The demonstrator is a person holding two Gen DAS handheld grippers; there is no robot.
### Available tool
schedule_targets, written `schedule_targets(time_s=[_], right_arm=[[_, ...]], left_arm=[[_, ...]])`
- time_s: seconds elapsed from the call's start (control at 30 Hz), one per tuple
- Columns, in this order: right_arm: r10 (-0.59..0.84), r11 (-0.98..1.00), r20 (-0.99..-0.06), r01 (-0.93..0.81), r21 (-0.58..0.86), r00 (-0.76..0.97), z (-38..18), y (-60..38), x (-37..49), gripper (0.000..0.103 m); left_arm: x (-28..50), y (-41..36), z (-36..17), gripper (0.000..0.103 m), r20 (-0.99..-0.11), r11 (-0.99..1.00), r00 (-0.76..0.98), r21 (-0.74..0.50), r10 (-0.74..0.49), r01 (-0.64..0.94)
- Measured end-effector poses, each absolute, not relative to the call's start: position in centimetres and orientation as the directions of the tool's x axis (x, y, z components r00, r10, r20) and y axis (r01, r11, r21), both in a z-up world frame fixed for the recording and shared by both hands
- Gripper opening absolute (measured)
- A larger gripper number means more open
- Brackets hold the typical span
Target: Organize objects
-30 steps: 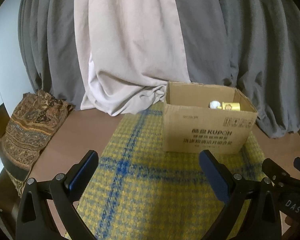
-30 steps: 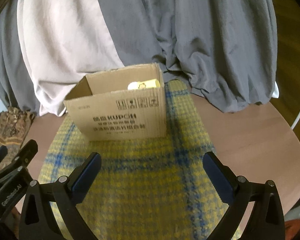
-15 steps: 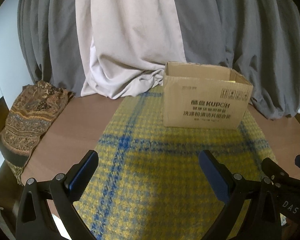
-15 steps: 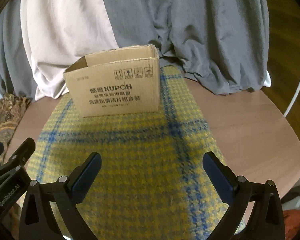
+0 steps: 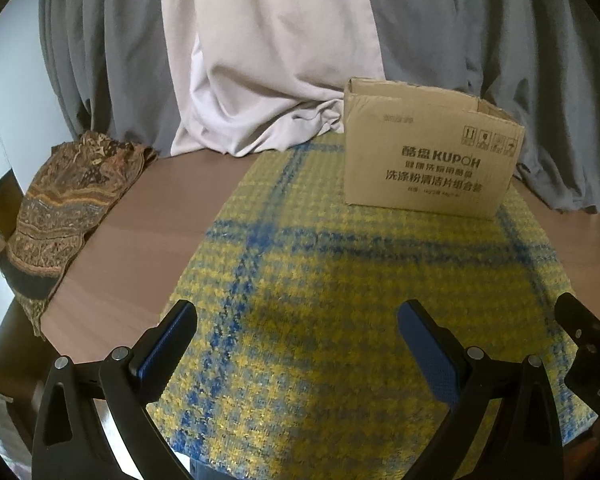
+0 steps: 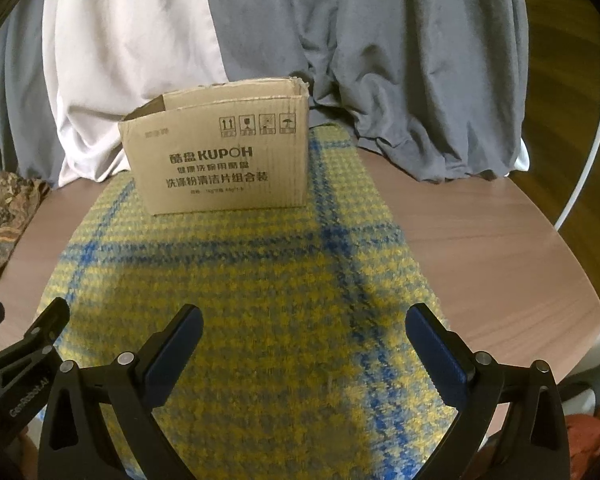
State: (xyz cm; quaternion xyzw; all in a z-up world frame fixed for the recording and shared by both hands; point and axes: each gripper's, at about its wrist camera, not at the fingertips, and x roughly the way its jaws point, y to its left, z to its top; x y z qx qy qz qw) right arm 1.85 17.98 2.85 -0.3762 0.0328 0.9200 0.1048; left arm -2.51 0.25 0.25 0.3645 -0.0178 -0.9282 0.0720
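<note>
An open-topped cardboard box (image 5: 432, 160) (image 6: 220, 160) printed KUPOH stands at the far end of a yellow and blue plaid cloth (image 5: 340, 300) (image 6: 260, 300). Its inside is hidden from this low angle. My left gripper (image 5: 298, 328) hovers open over the near part of the cloth, with nothing between its blue pads. My right gripper (image 6: 304, 332) is open too, empty, near the cloth's front edge. In the left wrist view the right gripper's body shows at the lower right; in the right wrist view the left gripper's body shows at the lower left.
The cloth lies on a round brown wooden table (image 5: 132, 232) (image 6: 480, 248). A brown patterned fabric (image 5: 64, 200) drapes over the table's left edge. Grey and pale curtains (image 5: 280, 60) hang close behind the box. A white curved tube (image 6: 596, 120) stands at the right.
Both grippers have pulled back and dropped lower; the box looks farther off, and the yellow and white items seen inside it a second ago are now hidden behind its wall.
</note>
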Motion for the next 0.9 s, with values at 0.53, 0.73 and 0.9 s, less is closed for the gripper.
schedule_targets(time_s=[0.53, 0.73, 0.9], right_arm=[[0.149, -0.977, -0.694, -0.212, 0.005, -0.705, 2.3, 18.0, 2.1, 0.102], [0.143, -0.978, -0.697, -0.210, 0.011, -0.702, 2.3, 18.2, 2.0, 0.102], [0.139, -0.978, -0.697, -0.208, 0.015, -0.704, 2.3, 18.3, 2.1, 0.102]], left_arm=[[-2.6, -0.7, -0.9, 0.103, -0.685, -0.985, -0.709, 0.081, -0.167, 0.154], [-2.5, -0.6, -1.0, 0.103, -0.683, -0.985, -0.711, 0.085, -0.168, 0.151], [-2.4, -0.4, -0.9, 0.103, -0.683, -0.986, -0.712, 0.088, -0.163, 0.141]])
